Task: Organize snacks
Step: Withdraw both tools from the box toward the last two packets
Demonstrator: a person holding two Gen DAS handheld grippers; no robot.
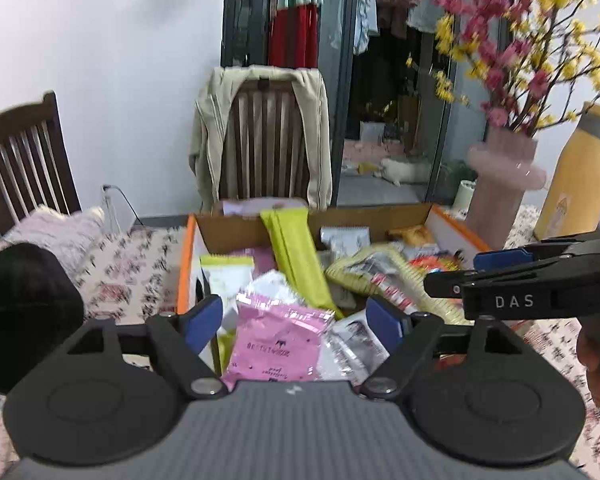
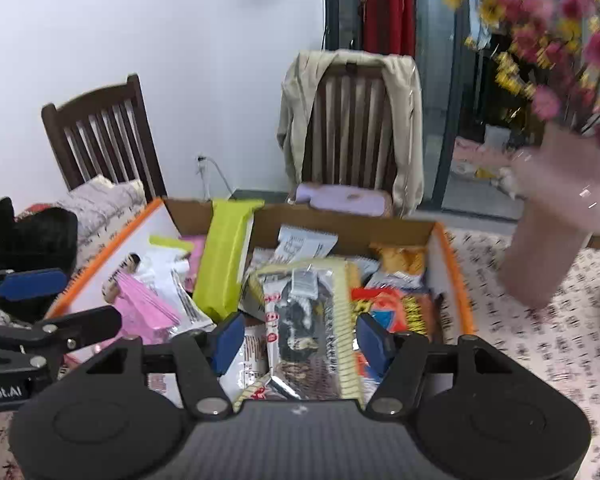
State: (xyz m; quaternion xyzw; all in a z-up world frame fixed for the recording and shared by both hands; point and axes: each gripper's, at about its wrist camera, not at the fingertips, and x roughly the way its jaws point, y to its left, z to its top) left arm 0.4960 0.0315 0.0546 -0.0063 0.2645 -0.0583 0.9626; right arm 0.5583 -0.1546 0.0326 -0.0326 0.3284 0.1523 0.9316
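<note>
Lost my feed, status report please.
Both grippers open, left gripper over pink packet, right gripper over striped packet. Snacks piled in box. Nothing blocking.

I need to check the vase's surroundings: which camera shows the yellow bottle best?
The left wrist view: the tall yellow bottle with a grey cap stands whole beside the pink vase. The right wrist view shows only a yellow sliver at its right edge, likely the bottle.

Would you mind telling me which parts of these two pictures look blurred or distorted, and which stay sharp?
Left wrist view: the flowers and pink vase are smeared by motion blur, while the pink packet in the box stays fairly sharp. Right wrist view: the vase and flowers blur again, the striped packet is clearer; fisheye bends the door frame and darkens the corners in both.
</note>
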